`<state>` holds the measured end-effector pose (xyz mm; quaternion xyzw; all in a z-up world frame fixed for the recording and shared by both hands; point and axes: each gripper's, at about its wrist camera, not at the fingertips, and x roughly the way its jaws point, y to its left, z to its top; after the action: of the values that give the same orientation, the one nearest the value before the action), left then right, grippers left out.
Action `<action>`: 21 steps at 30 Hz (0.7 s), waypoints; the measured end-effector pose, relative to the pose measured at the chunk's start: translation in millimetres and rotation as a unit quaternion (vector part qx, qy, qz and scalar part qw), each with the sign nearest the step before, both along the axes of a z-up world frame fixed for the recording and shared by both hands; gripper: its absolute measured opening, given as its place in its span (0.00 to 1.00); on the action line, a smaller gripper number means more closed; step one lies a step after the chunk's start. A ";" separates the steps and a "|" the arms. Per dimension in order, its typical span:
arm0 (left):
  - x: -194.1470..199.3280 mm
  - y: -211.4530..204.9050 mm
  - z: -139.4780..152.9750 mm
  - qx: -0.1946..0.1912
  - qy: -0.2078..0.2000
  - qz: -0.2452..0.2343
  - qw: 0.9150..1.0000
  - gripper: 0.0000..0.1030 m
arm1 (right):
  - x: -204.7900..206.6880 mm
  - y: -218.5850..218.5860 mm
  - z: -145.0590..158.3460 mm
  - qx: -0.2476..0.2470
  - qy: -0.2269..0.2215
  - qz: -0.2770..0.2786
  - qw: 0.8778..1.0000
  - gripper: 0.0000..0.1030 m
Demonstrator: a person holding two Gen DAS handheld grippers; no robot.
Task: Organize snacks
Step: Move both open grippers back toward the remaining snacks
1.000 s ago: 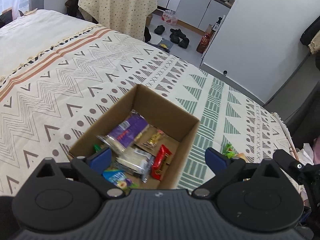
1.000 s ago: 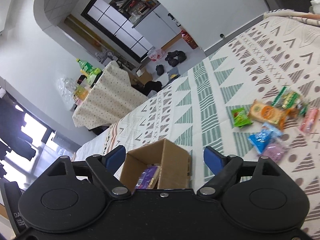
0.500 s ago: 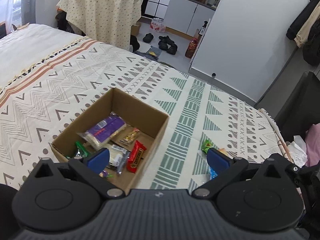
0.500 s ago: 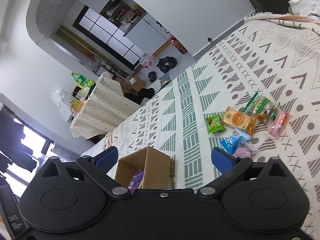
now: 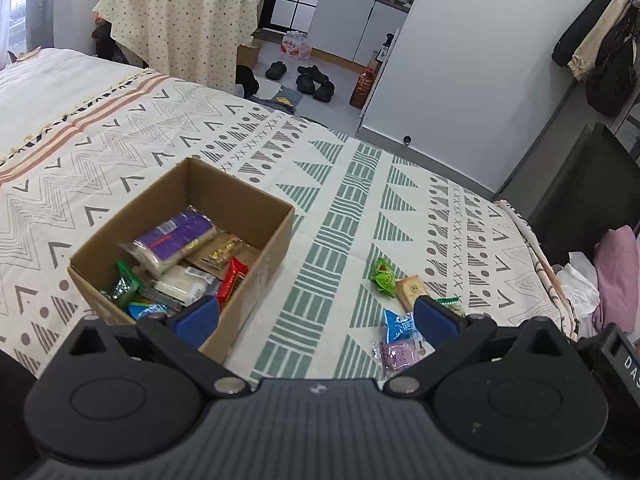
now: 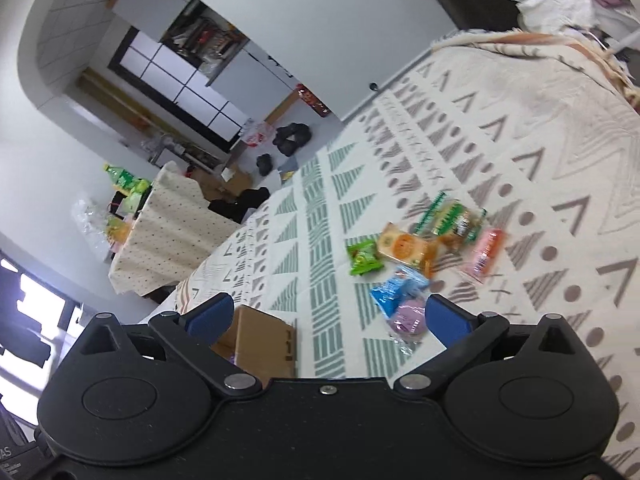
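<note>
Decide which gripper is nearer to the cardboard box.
Left. The left gripper hangs over the near corner of the cardboard box, one fingertip over its contents. The right gripper is open beside the box, by the loose snacks.

Wide-open right claw (image 6: 326,318) above patterned bedspread (image 6: 540,152), cardboard box (image 6: 262,346) and loose snack packets (image 6: 404,248).

One cardboard box (image 5: 256,256) sits on the bed (image 5: 328,216), holding at least six snack packets, among them a purple pack (image 5: 176,236) and a red bar (image 5: 232,282). Six loose packets lie to its right, including one green (image 6: 363,258), one blue (image 6: 396,289), one pink (image 6: 482,254).
</note>
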<state>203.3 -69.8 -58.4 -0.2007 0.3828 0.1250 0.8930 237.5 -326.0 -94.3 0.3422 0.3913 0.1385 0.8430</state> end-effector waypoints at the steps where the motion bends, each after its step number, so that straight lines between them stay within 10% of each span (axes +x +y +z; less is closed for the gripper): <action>1: 1.4 -2.2 -2.1 -0.002 0.004 -0.001 1.000 1.00 | -0.1 -2.3 -1.5 0.002 0.003 0.002 1.000 1.00; 21: 52.1 -29.1 -65.0 -0.043 0.056 -0.051 0.996 1.00 | 19.2 -45.1 -46.4 0.036 0.078 -0.079 0.993 0.99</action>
<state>255.4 -99.0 -123.4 -0.2121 0.4475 0.0733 0.8657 256.8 -371.2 -140.7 0.4115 0.4230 0.0585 0.8052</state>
